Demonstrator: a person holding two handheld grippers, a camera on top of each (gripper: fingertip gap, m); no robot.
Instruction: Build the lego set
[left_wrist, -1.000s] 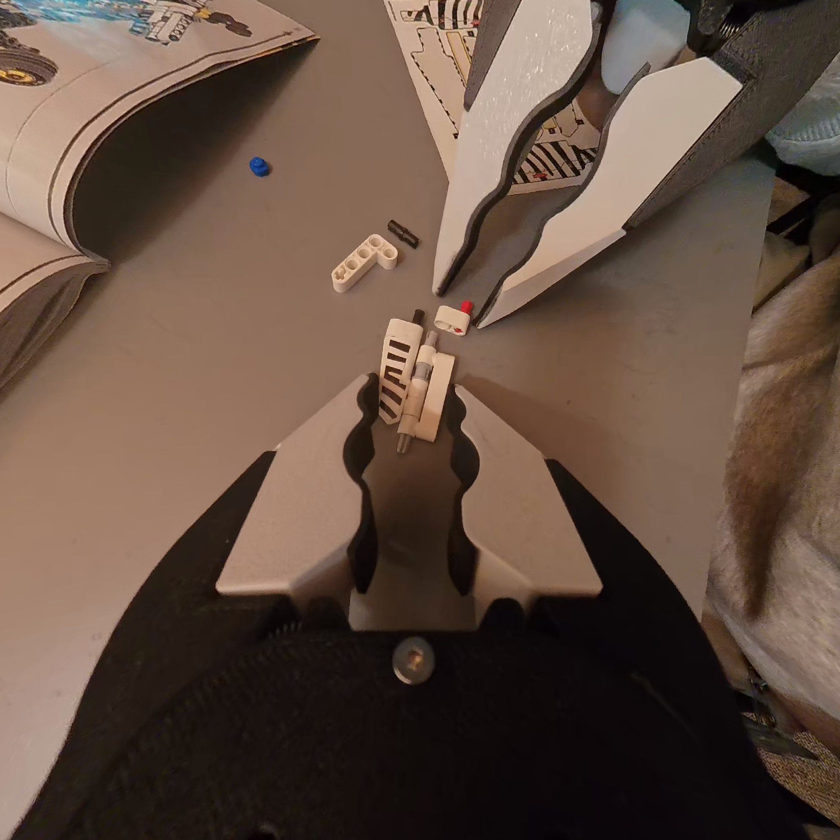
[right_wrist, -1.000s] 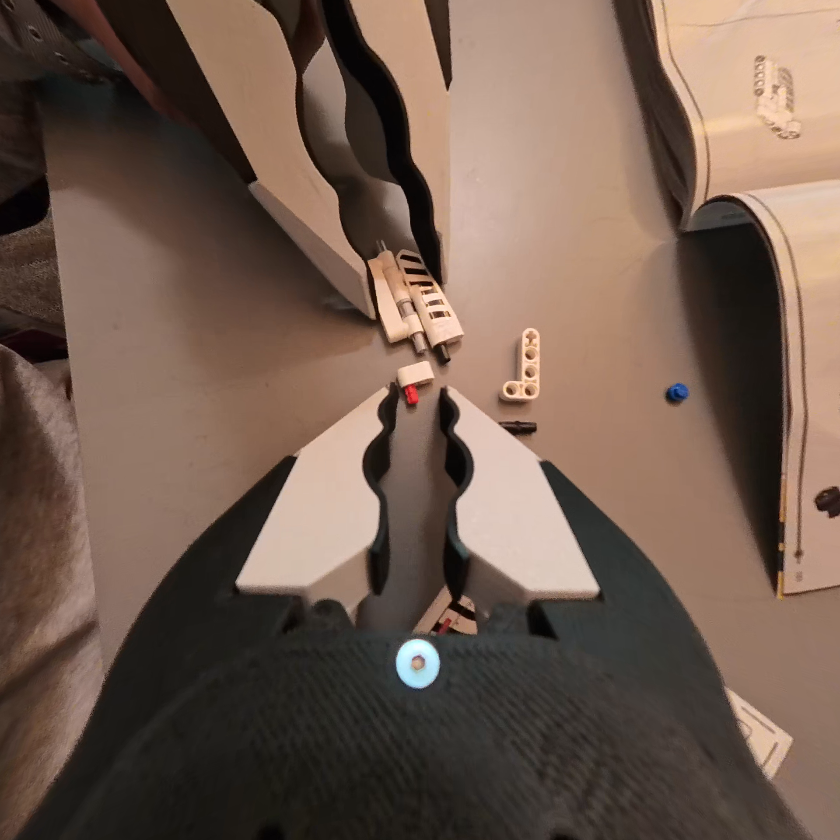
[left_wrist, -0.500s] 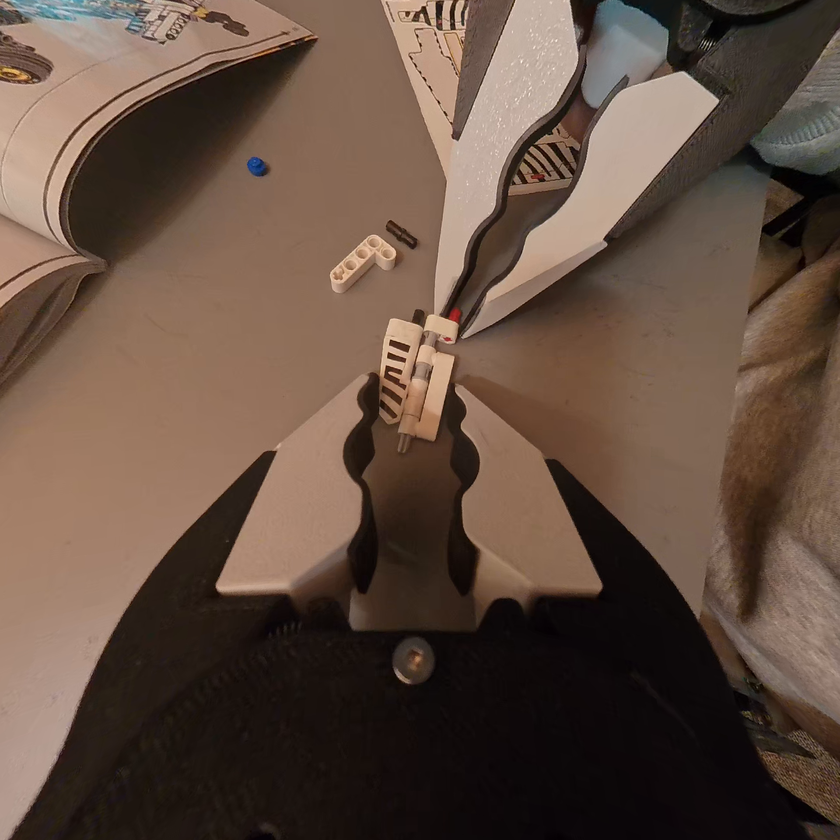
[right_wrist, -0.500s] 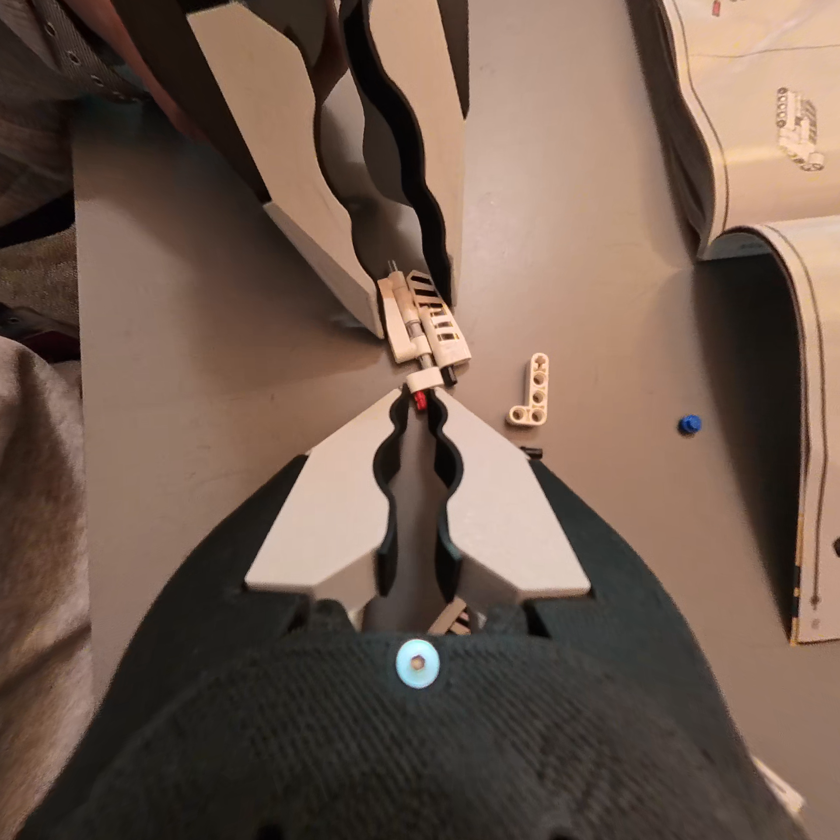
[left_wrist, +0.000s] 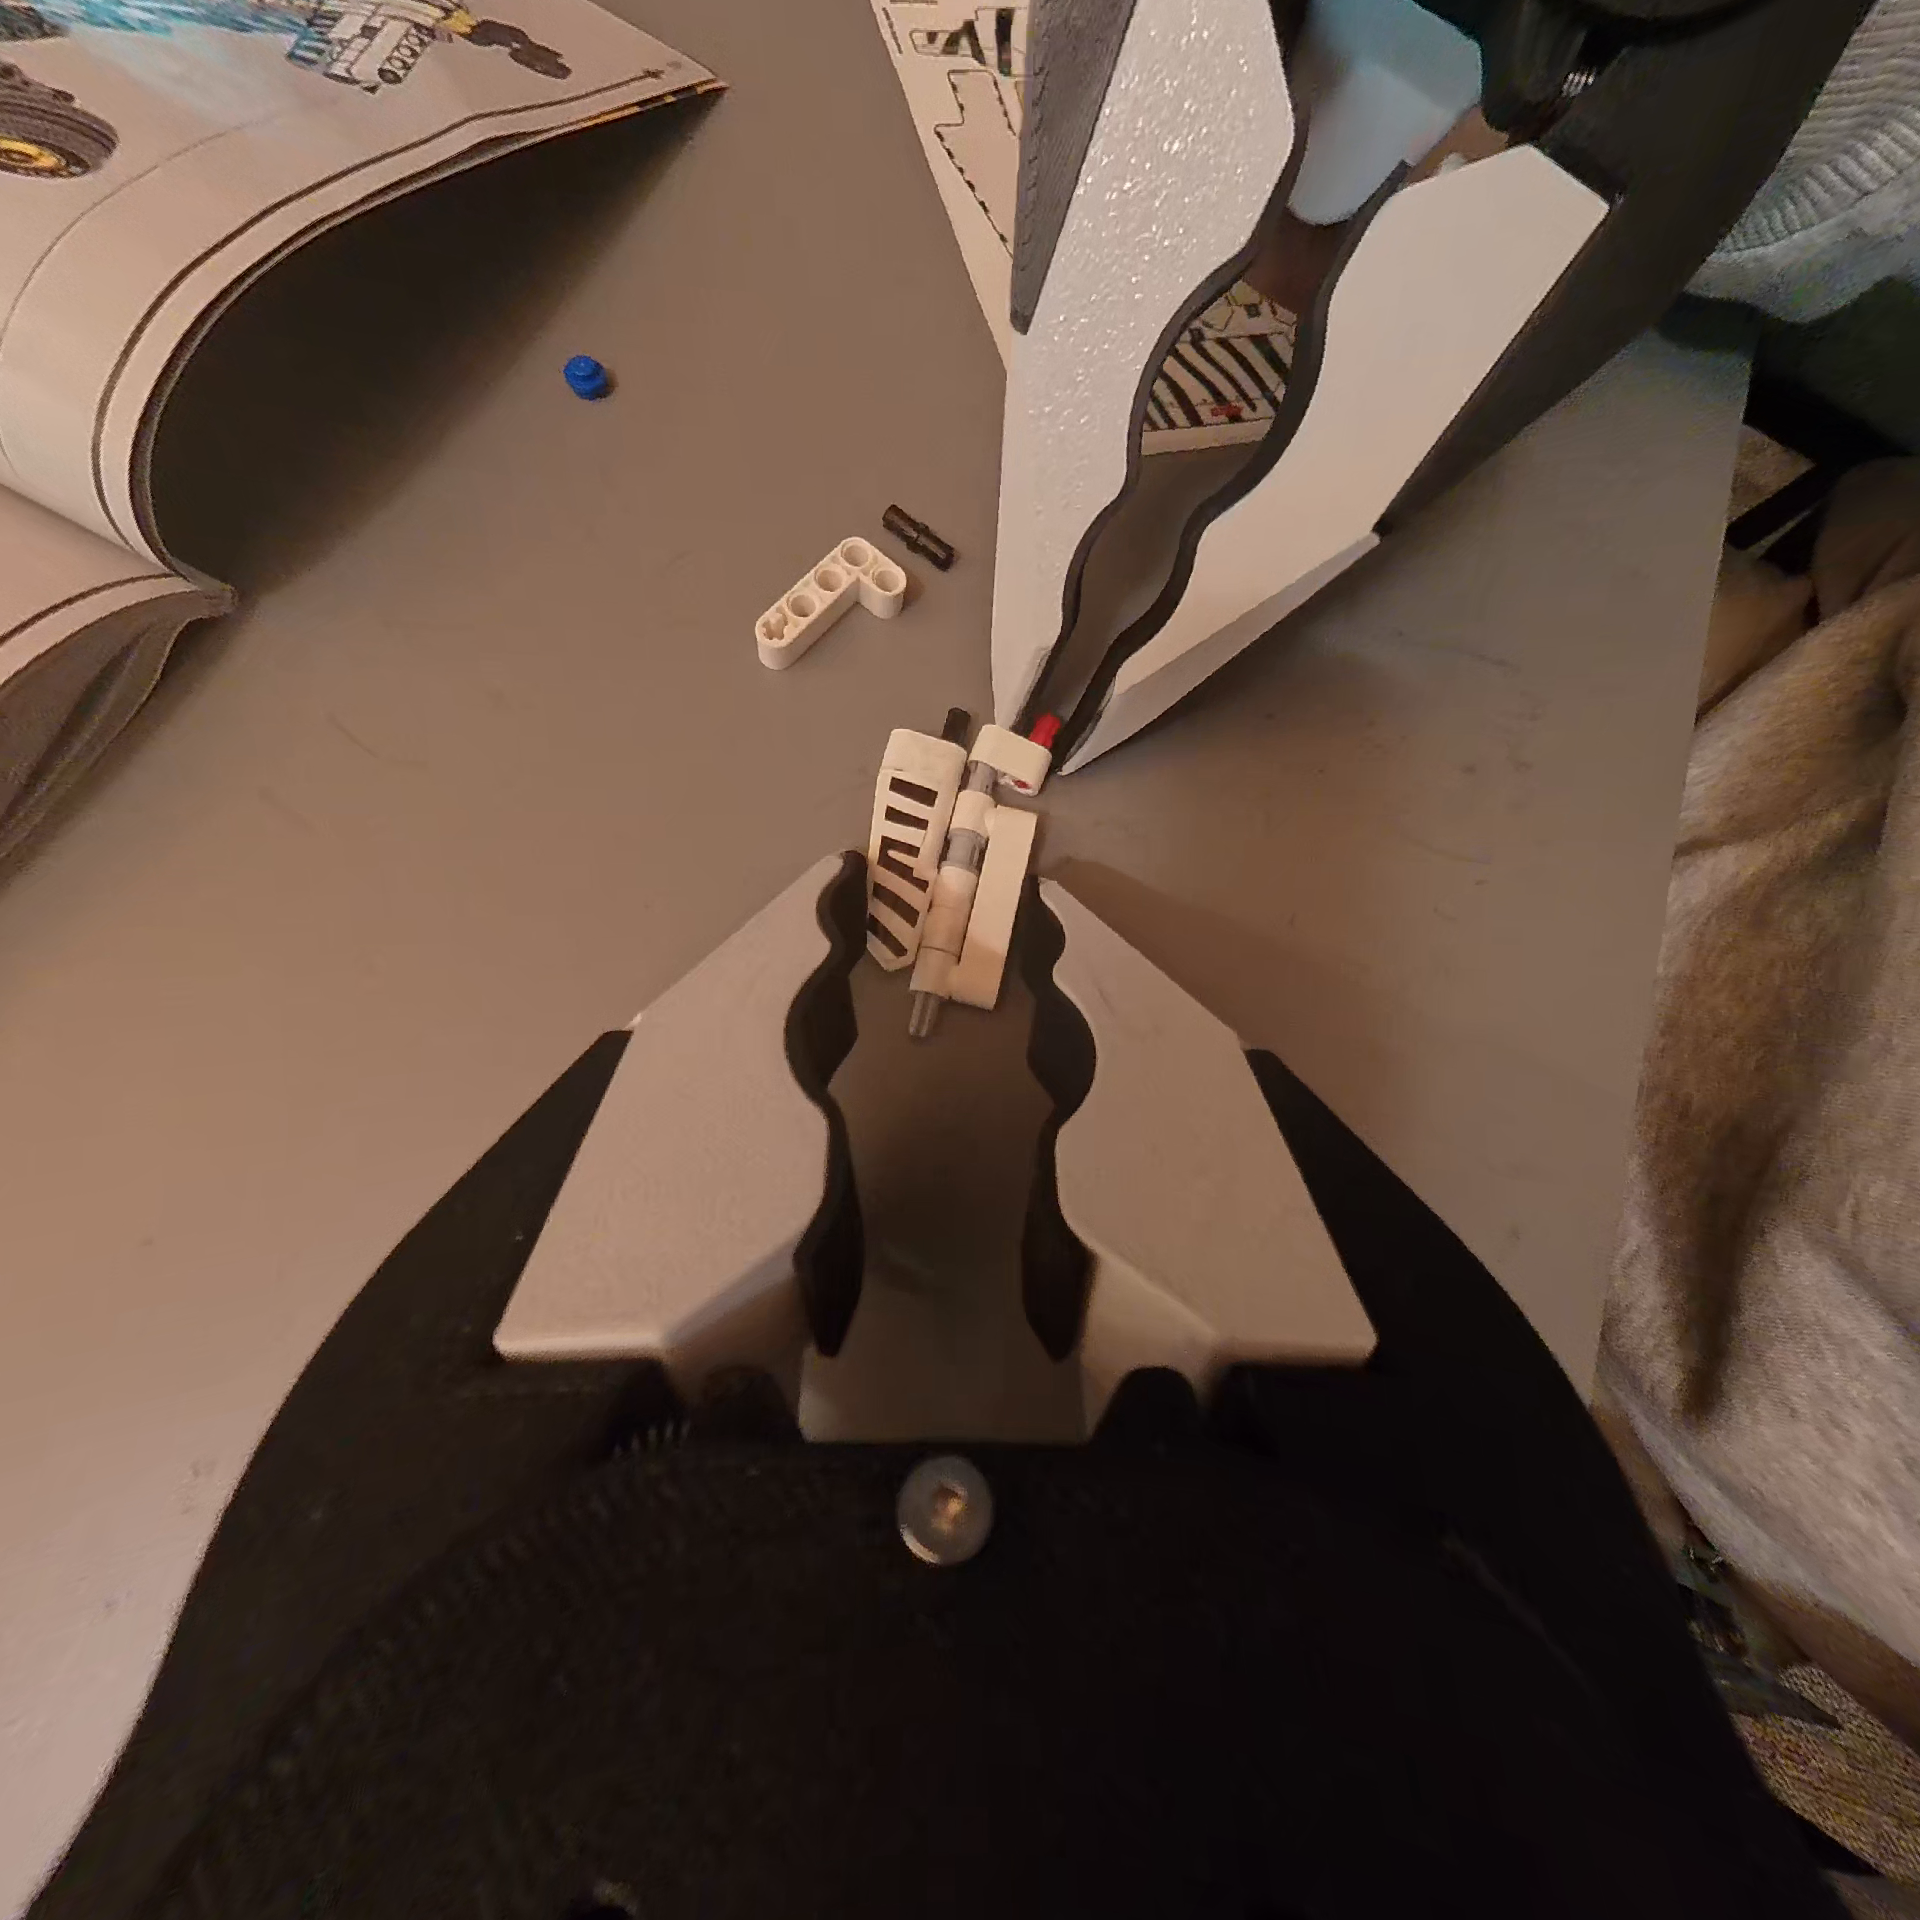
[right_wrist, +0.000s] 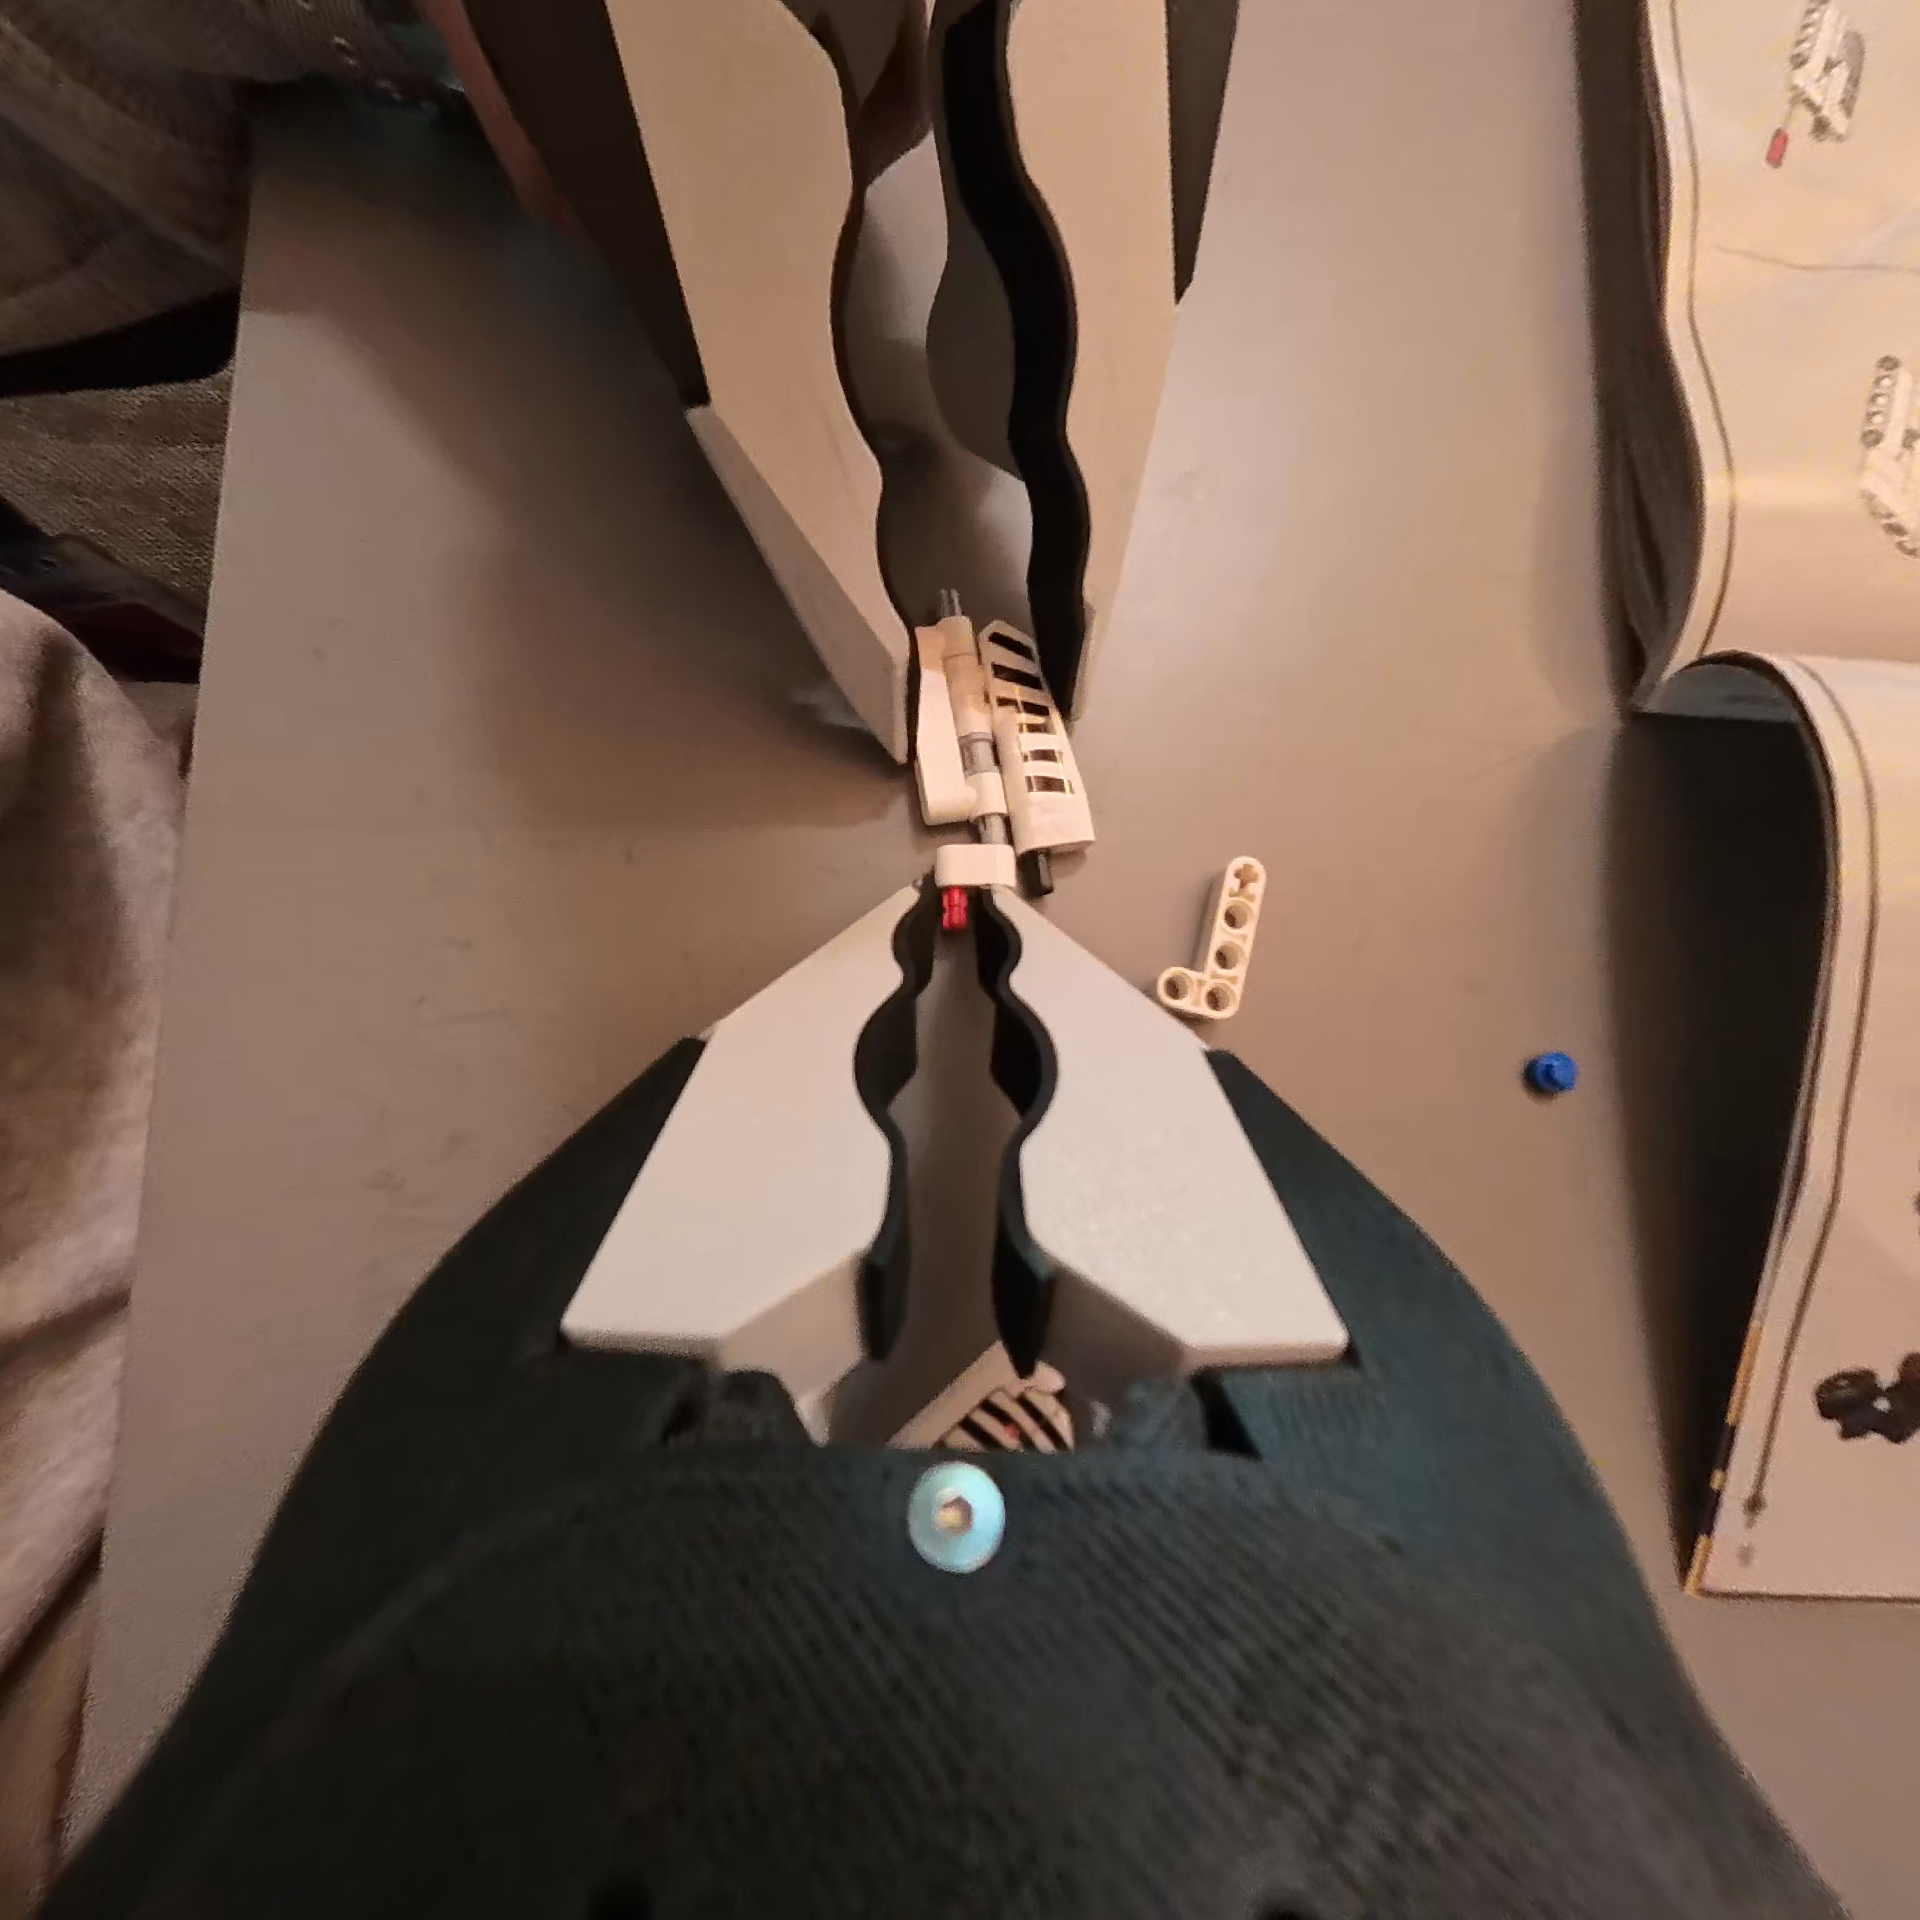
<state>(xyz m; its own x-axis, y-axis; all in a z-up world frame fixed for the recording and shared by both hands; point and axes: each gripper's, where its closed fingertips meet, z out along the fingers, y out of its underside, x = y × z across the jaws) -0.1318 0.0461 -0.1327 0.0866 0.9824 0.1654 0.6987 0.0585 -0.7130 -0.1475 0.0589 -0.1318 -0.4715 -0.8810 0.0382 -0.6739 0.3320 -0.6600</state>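
Left wrist view first: the left tongs (left_wrist: 940, 904) are pinching the small white lego assembly (left_wrist: 951, 868), the one with the black-striped panel and a grey axle down its middle, right at the tips and low over the grey bench (left_wrist: 416, 831). Coming in from the far right, the right tongs (left_wrist: 1049, 732) are nearly pressed together on a little white connector with a red pin (left_wrist: 1013, 753), and that connector is touching the far end of the assembly's axle. Off to the far left sit a white L-shaped beam (left_wrist: 831, 603) and a black pin (left_wrist: 920, 523) just beside it, with a blue round stud (left_wrist: 585, 376) farther out near the open instruction booklet (left_wrist: 156, 260). A sticker sheet (left_wrist: 956, 125) lies behind the right tongs.

Right wrist view: same deal from the other side. The right tongs (right_wrist: 961, 914) grip the red pin end of the connector (right_wrist: 971, 862), which meets the assembly (right_wrist: 997, 748) held by the left tongs (right_wrist: 987, 675) at the far side. The L-shaped beam (right_wrist: 1221, 940) and blue stud (right_wrist: 1550, 1072) lie to the right, with the booklet (right_wrist: 1818, 727) beyond them. This view's a bit blurry.
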